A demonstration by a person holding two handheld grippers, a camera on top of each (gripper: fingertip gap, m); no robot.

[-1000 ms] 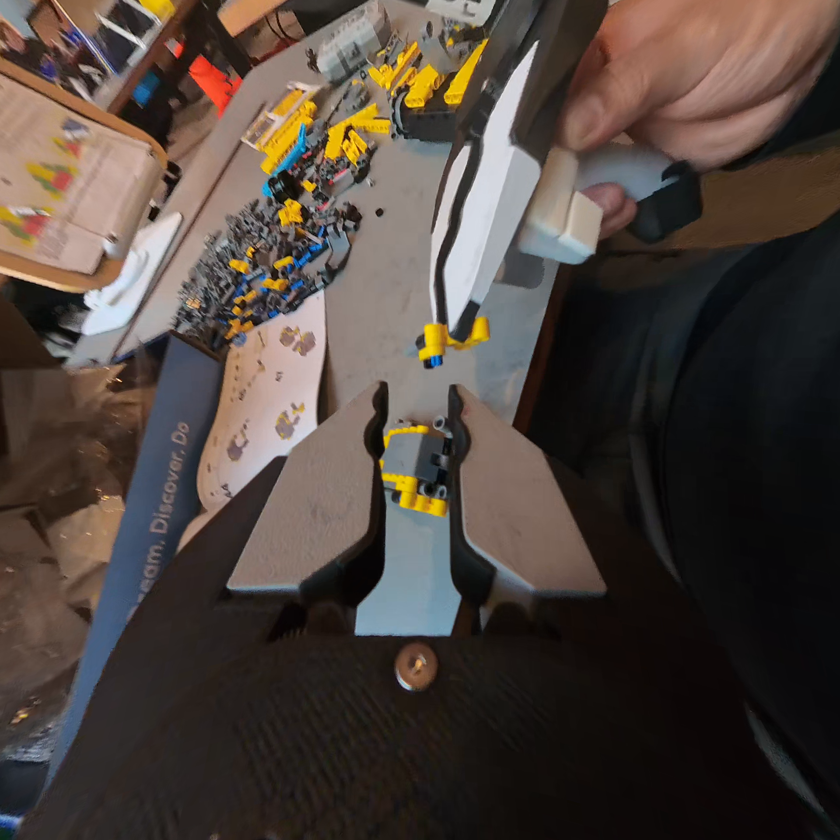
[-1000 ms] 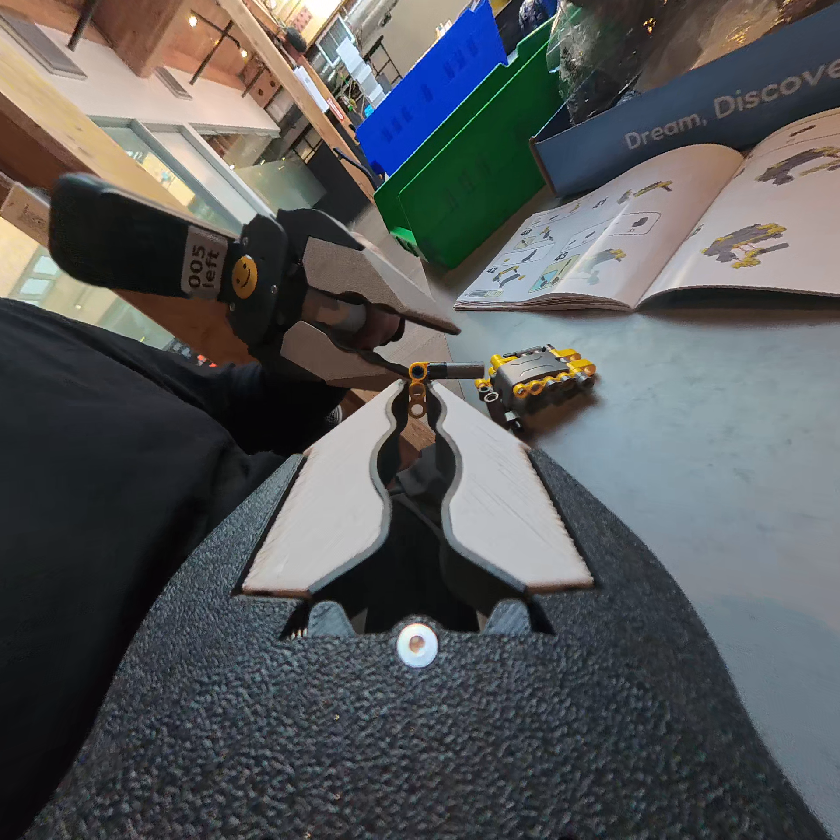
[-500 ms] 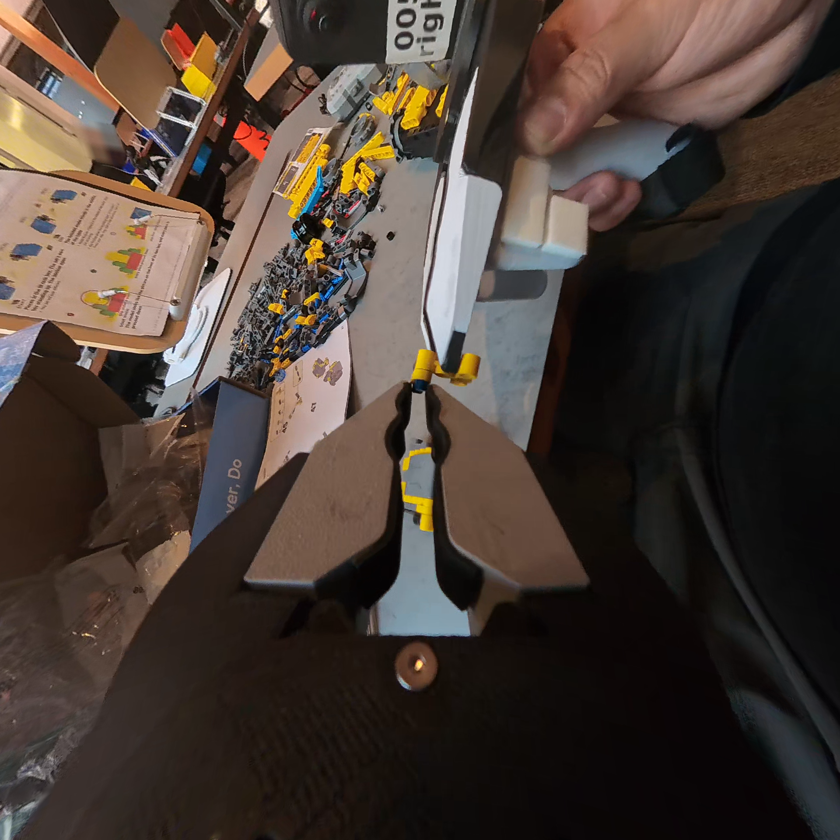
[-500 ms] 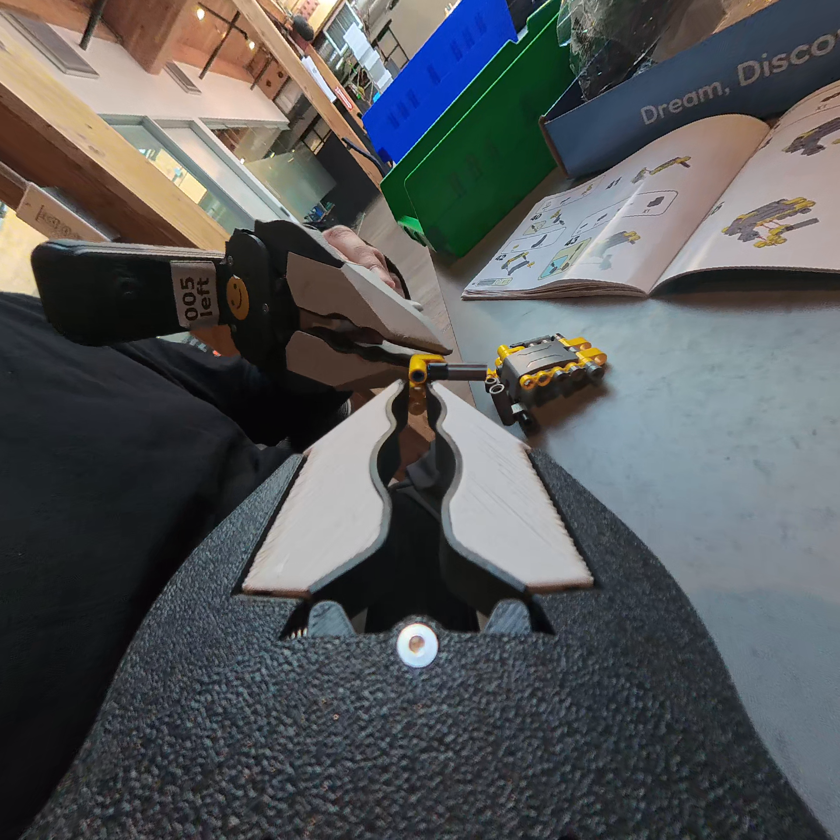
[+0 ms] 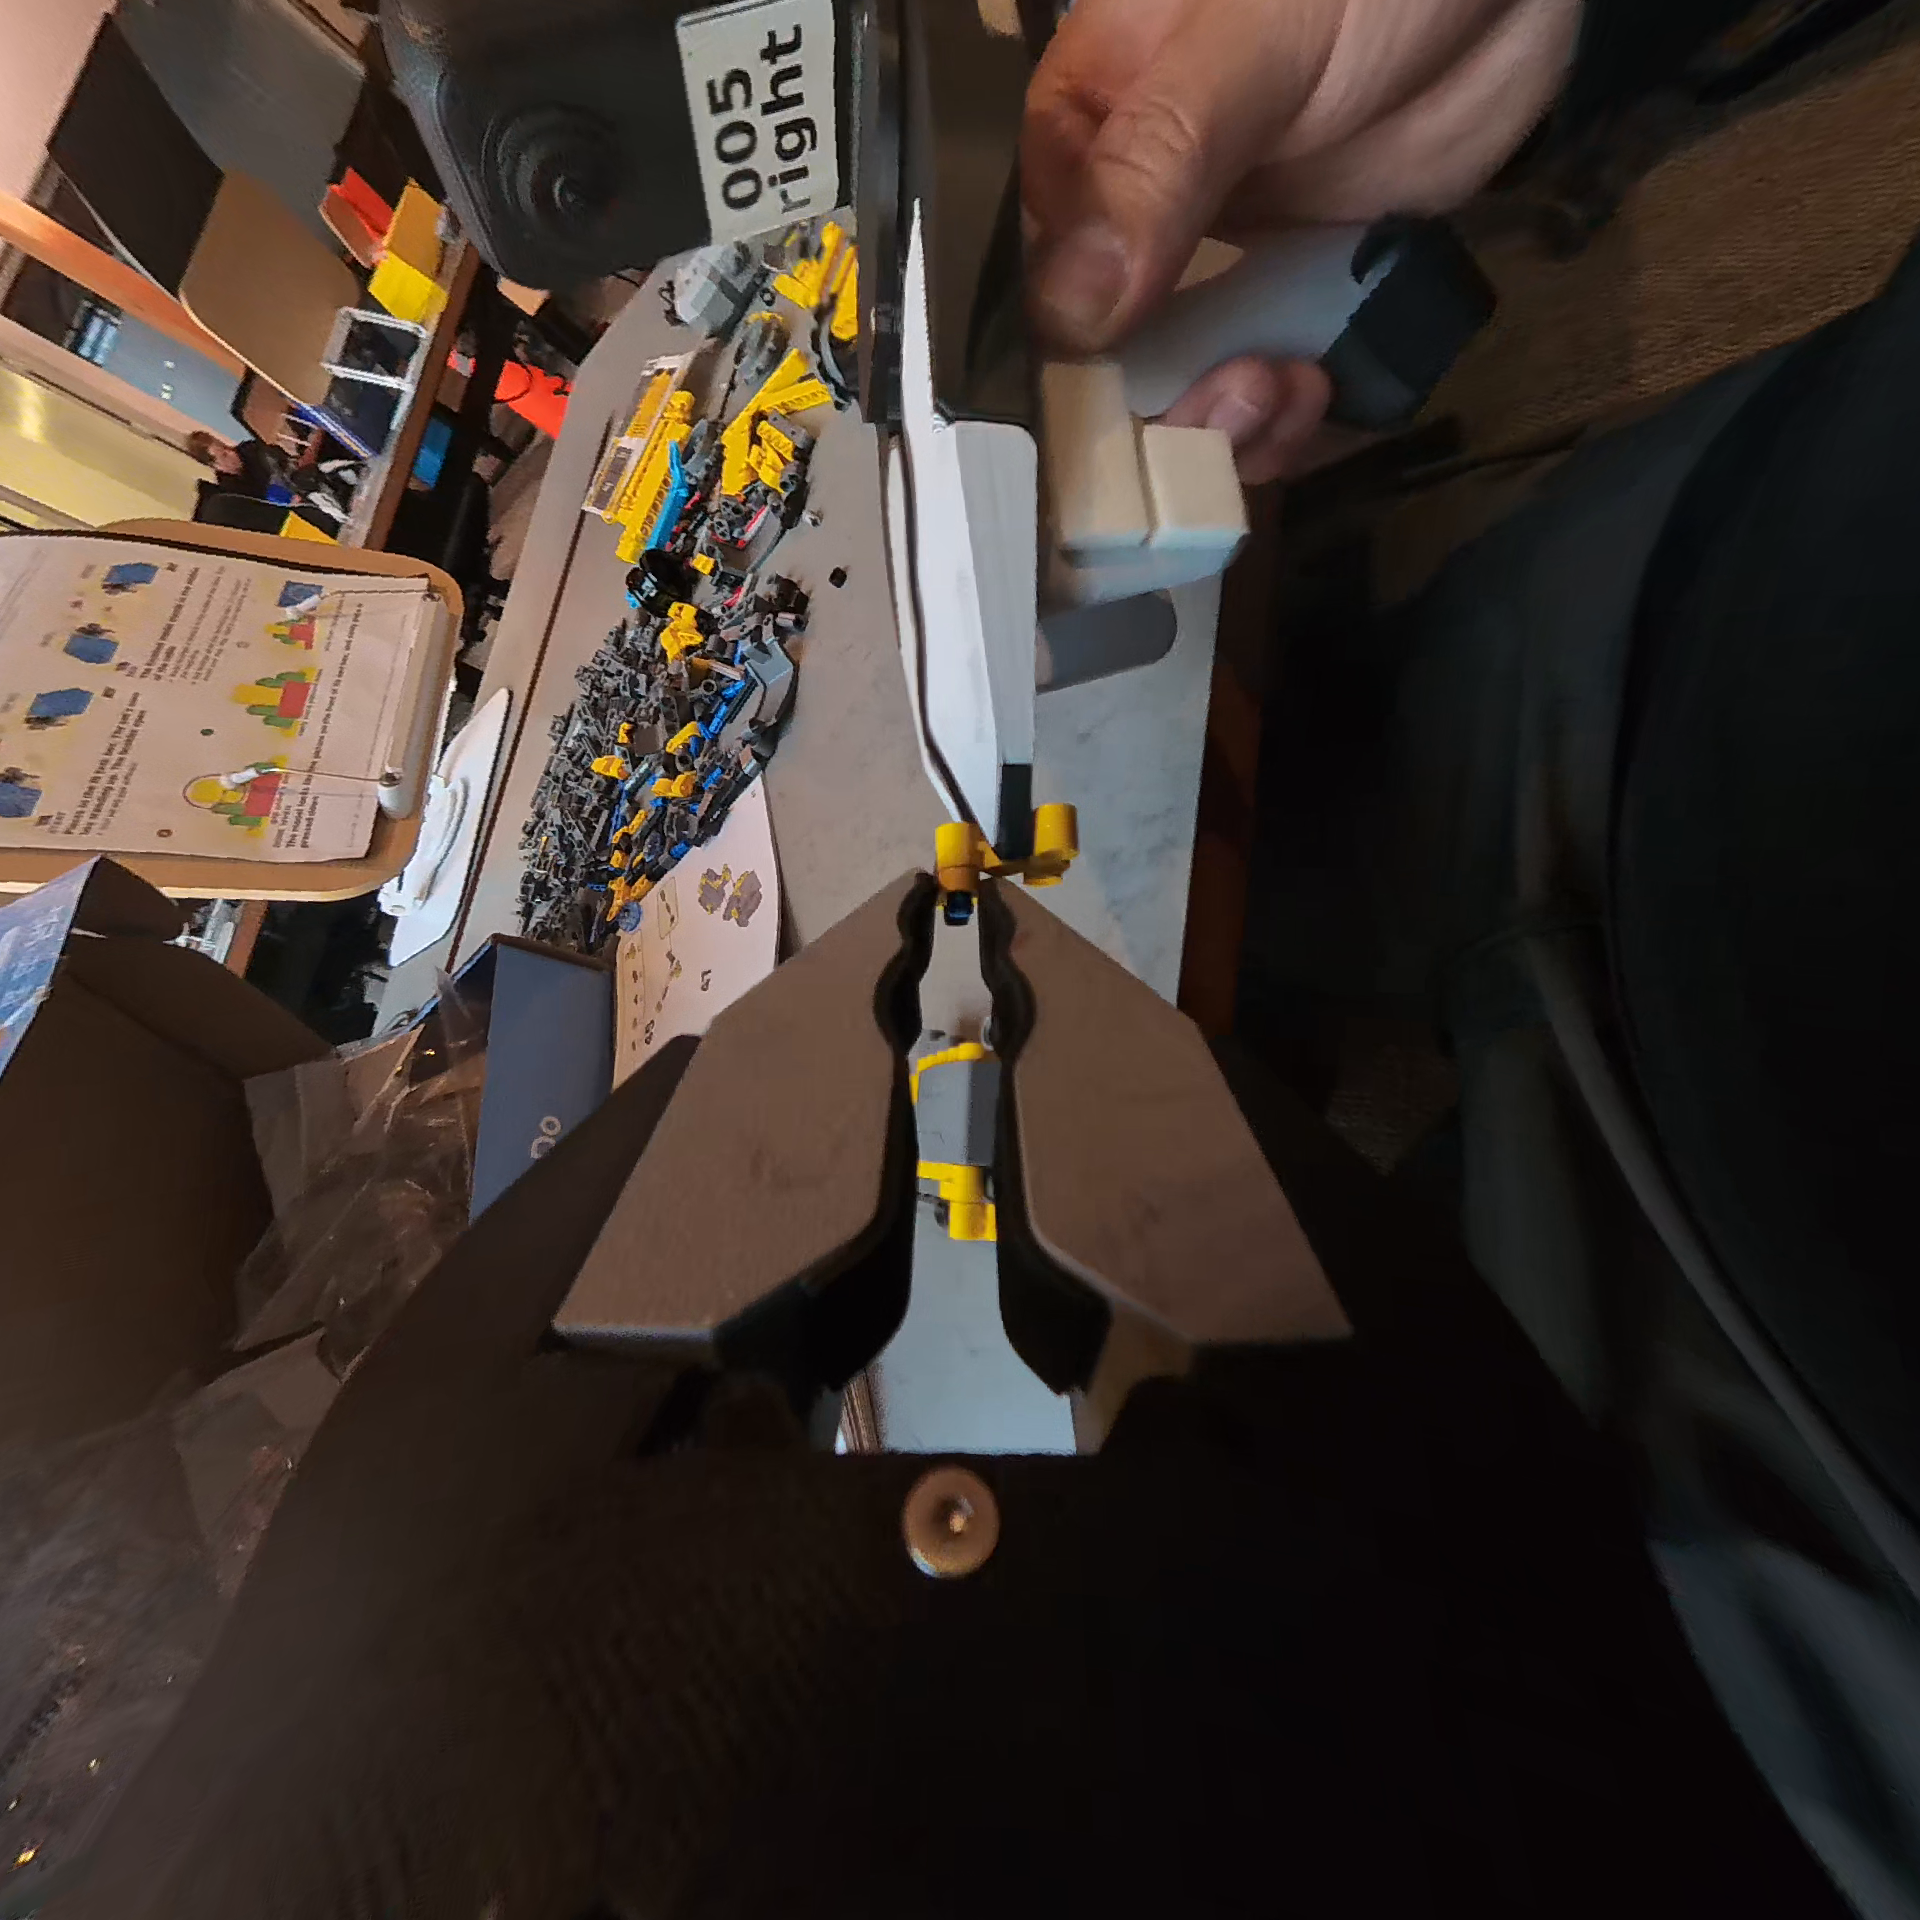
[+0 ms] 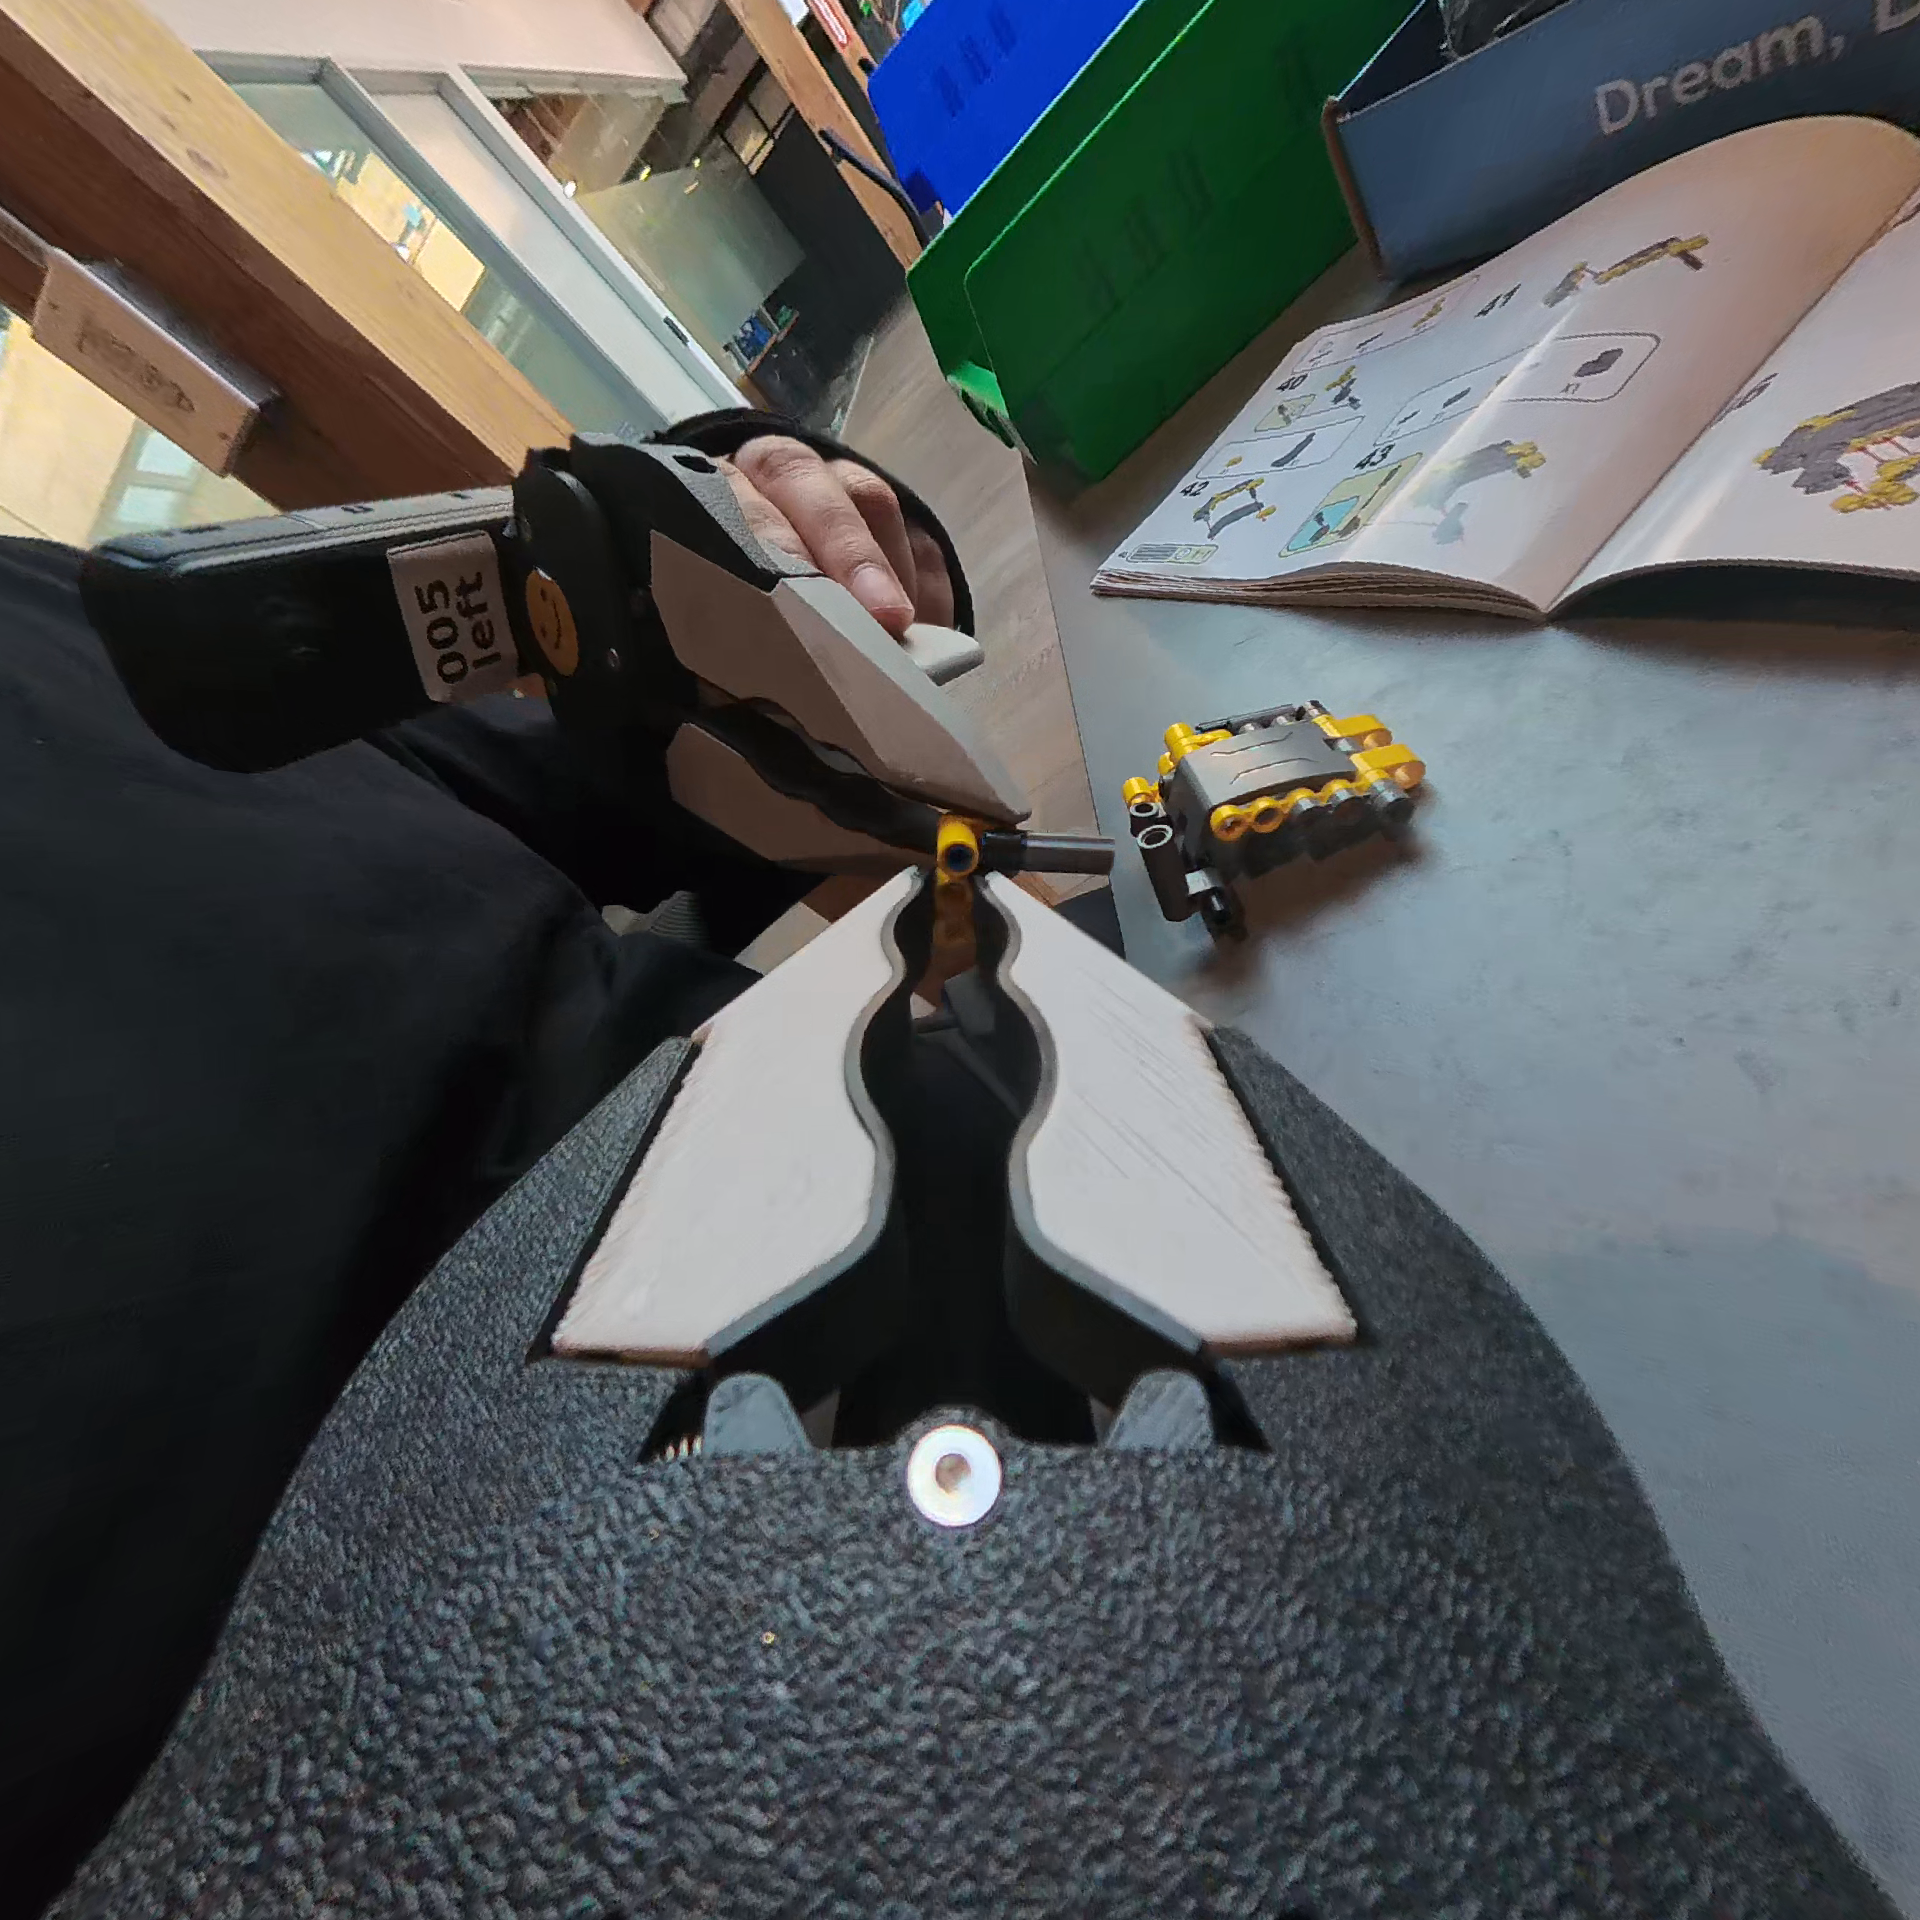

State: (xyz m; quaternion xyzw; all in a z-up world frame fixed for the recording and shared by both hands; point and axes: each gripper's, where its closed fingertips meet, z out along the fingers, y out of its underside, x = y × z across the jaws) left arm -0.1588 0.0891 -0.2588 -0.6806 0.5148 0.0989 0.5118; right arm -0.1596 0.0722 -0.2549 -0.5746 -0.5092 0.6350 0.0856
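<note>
Currently, both grippers meet in mid-air above the near edge of the grey table, at the centre of each wrist view.

Right gripper: the jaws are nearly together at the tips and clamp a small yellow connector piece. A dark pin projects from this piece toward the right of the frame. In the left wrist view the same yellow connector piece sits at the tip of the right gripper's white fingers, which descend from the upper centre of the frame.

Left gripper: the jaws are drawn close, leaving only a narrow gap, and their tips pinch a small blue-and-dark pin end just below the yellow piece. Whether the pads bear firmly on it cannot be told.

Surroundings: a grey and yellow sub-assembly lies on the table right of centre, near the grippers but apart from them. An open instruction booklet occupies the upper right, with a green bin and blue bin behind it. A heap of loose parts lies left of centre in the left wrist view.

Hazards (assessment):
- Both holds are on very small surfaces. Any twist between the grippers could snap the piece out of one grip.
- The work hangs at the table edge. A dropped part would likely fall past the table onto the person's lap or the floor.
- Off-axis pressure could jam the pin rather than seat it.
</note>
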